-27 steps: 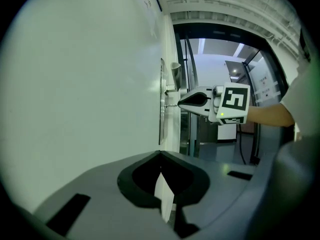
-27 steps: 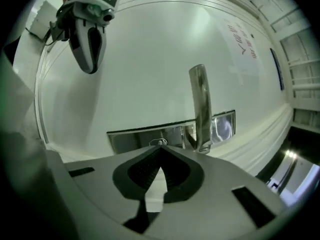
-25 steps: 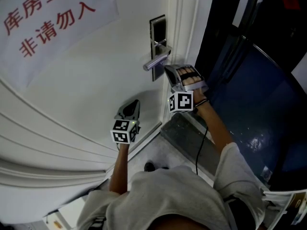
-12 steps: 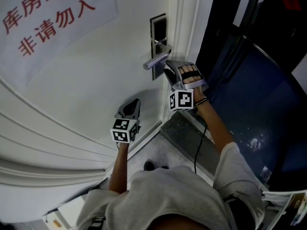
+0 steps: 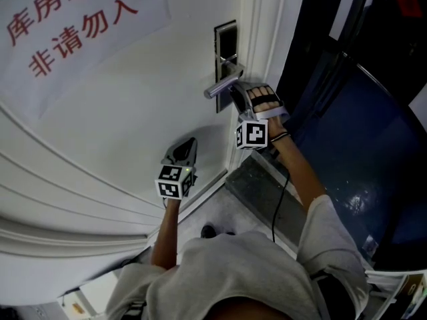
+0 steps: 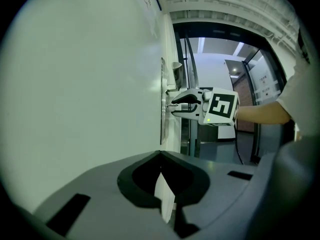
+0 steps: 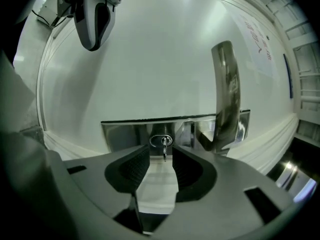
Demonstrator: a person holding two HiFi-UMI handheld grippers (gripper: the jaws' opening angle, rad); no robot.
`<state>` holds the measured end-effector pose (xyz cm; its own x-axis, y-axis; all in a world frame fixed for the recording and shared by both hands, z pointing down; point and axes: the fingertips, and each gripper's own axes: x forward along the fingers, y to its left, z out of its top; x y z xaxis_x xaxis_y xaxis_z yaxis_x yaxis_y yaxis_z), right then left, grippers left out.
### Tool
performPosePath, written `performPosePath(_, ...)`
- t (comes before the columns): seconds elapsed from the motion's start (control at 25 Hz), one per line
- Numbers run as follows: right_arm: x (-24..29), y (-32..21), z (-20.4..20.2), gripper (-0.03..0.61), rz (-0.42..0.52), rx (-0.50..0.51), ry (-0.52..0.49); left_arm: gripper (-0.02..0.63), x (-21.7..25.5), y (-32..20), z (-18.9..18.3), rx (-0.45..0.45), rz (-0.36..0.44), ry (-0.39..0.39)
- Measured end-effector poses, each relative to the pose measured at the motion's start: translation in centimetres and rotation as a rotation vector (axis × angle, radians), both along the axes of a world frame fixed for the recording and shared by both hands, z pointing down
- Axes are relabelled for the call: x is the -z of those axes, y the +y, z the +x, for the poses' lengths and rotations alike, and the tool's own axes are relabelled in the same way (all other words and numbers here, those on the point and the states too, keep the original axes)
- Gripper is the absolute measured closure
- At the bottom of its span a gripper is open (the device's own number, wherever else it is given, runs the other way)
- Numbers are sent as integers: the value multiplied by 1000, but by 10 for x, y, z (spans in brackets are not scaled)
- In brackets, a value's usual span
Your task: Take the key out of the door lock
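the door [image 5: 133, 119] looks painted white, smooth, with a soft sheen. the sign [image 5: 73, 39] stuck on it is matt white paper with red print. the lock plate [image 7: 130, 134] is polished metal, almost mirror-bright. the lever handle [image 7: 226, 94] is metal too, shiny with a faintly brushed look. the key [image 7: 164, 148] is small, bright metal. the left gripper [image 6: 161, 158] has a matt grey plastic shell. the person's shirt [image 5: 247, 272] is soft grey cloth. the floor [image 5: 360, 172] is dark blue and glossy.
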<state>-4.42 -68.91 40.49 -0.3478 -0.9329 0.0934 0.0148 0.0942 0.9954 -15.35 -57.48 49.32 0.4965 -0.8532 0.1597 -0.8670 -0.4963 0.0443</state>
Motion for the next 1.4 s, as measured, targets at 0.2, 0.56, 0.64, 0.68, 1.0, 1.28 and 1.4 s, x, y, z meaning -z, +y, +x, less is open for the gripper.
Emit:
performPosePath(0.2, 2, -5, -5, 491, 27, 3, 11, 595, -3, -1, -4, 9, -9, 5)
performPosePath(0.56, 8, -6, -8, 546, 91, 6, 34, 595, -3, -1, -7, 13, -9, 12)
performPosePath(0.64, 8, -6, -7, 546, 98, 5, 36, 595, -3, -1, -5, 11, -10, 12)
performPosePath(0.68, 8, -6, -7, 547, 99, 3, 35, 595, -3, -1, -4, 9, -10, 11)
performPosePath(1.0, 8, -4, -7, 548, 97, 7, 31, 595, -1, 2, 3, 3, -6, 11)
performPosePath(1.28, 9, 5, 3, 548, 104, 17, 15, 595, -3, 5, 1, 10, -11, 16)
performPosePath(1.4, 9, 11, 7, 548, 107, 21, 10, 595, 0, 4, 5, 6, -4, 13)
